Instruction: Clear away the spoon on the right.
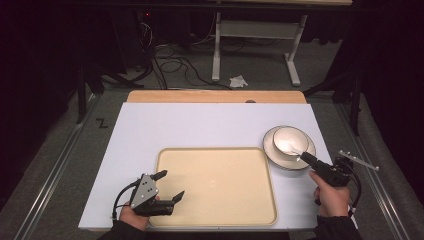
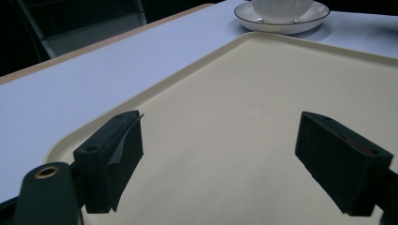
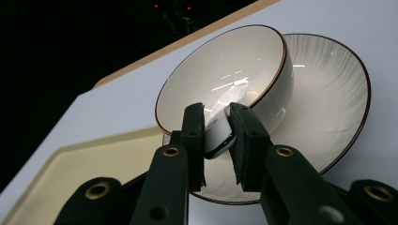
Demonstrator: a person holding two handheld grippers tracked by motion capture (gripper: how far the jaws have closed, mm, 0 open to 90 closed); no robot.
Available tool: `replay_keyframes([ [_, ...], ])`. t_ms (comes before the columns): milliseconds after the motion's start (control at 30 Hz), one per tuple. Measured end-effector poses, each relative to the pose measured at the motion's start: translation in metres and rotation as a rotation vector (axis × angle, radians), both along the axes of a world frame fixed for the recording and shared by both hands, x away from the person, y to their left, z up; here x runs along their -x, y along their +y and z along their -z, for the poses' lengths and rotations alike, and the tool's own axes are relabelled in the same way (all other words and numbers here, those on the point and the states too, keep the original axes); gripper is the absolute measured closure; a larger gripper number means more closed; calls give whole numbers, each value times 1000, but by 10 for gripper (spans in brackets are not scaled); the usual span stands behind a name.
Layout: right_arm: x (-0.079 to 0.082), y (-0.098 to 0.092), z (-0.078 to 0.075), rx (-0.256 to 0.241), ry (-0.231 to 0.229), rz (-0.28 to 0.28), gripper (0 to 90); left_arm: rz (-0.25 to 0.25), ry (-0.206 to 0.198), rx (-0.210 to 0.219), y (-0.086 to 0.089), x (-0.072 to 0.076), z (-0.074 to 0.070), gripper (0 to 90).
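Observation:
A white bowl (image 1: 289, 139) with a brown rim sits on a white plate (image 1: 270, 149) at the table's right, just beyond the cream tray (image 1: 215, 185). A white spoon handle (image 1: 295, 149) sticks out of the bowl toward me. My right gripper (image 1: 303, 156) is shut on that handle (image 3: 218, 136), above the near rim of the bowl (image 3: 220, 75) and plate (image 3: 328, 93). My left gripper (image 1: 173, 184) hovers open over the tray's near-left corner, its jaws (image 2: 220, 124) wide apart with nothing between them above the tray (image 2: 234, 93).
The tray lies on a white board (image 1: 150, 130) over a wooden table edge (image 1: 215, 96). In the left gripper view the plate (image 2: 281, 23) and bowl (image 2: 281, 7) stand past the tray's far corner. Cables and a table frame (image 1: 255, 45) are on the floor beyond.

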State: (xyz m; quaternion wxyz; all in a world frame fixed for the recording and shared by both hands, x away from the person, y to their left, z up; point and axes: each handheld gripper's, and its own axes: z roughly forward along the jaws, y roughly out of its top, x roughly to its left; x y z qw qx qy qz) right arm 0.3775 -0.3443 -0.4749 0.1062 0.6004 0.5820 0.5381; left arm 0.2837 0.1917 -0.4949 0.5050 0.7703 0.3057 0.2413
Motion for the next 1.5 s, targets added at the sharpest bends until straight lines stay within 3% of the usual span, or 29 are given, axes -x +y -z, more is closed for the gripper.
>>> replay_keyframes([
  [100, -1, -3, 2, -44, 12, 3, 779, 0, 1, -1, 0, 0, 0, 159],
  [367, 0, -3, 1, -58, 13, -5, 791, 0, 0, 0, 0, 0, 0, 159],
  [467, 1, -1, -2, -10, -5, -10, 806, 0, 0, 1, 0, 0, 0, 159],
  [633, 2, 1, -4, 18, -19, -6, 872, 0, -1, 1, 0, 0, 0, 159],
  [767, 4, 2, -7, 38, -45, -12, 873, 0, 0, 1, 0, 0, 0, 159],
  [1033, 12, 6, -15, 119, -140, -23, 872, -1, -1, 0, 0, 0, 0, 159],
  [1200, 22, 11, -23, 188, -239, -29, 873, 0, -5, -2, 0, 0, -1, 159],
  [1233, 22, 11, -23, 188, -239, -29, 873, 0, -5, -2, 0, 0, -1, 159],
  [1300, 28, 14, -27, 209, -292, -36, 873, -1, -6, 0, 1, 0, -1, 159],
  [1500, 39, 21, -32, 221, -371, -68, 873, -1, -7, 1, 1, 1, -1, 159],
])
